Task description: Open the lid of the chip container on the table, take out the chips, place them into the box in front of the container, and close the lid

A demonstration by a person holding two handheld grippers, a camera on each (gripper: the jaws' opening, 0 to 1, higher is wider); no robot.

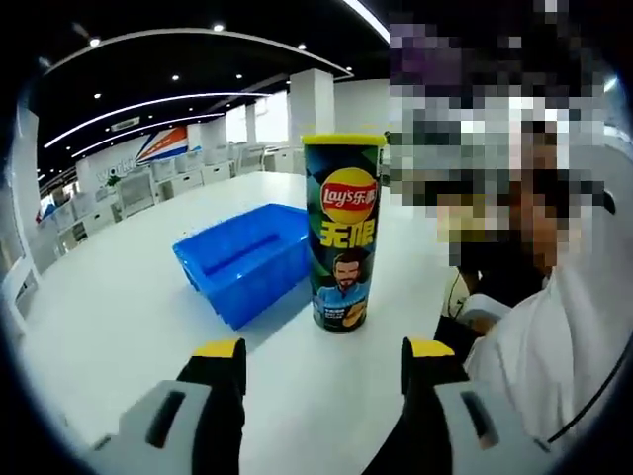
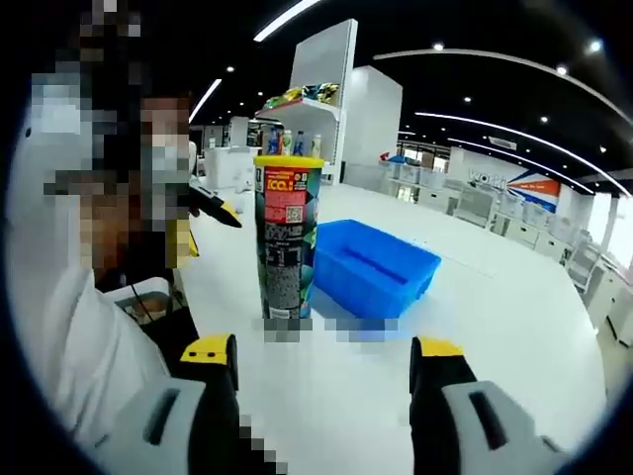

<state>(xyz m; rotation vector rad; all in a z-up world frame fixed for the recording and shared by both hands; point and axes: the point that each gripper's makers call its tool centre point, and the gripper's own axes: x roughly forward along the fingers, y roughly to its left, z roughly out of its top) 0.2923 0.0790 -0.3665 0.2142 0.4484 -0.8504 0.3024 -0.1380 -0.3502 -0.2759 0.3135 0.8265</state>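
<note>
A tall dark chip container (image 1: 342,233) with a yellow lid (image 1: 342,140) stands upright on the white table (image 1: 119,317). A blue box (image 1: 247,259) sits right beside it, to its left in the left gripper view. My left gripper (image 1: 324,358) is open, a short way in front of the container, touching nothing. In the right gripper view the chip container (image 2: 287,237) stands with its lid (image 2: 288,160) on, and the blue box (image 2: 374,269) lies to its right. My right gripper (image 2: 324,350) is open too, short of the container.
A person in a white top (image 1: 554,346) sits close at the table's side, also the person (image 2: 89,327) in the right gripper view. White desks and chairs (image 1: 158,183) fill the room behind. A shelf with goods (image 2: 297,119) stands beyond the container.
</note>
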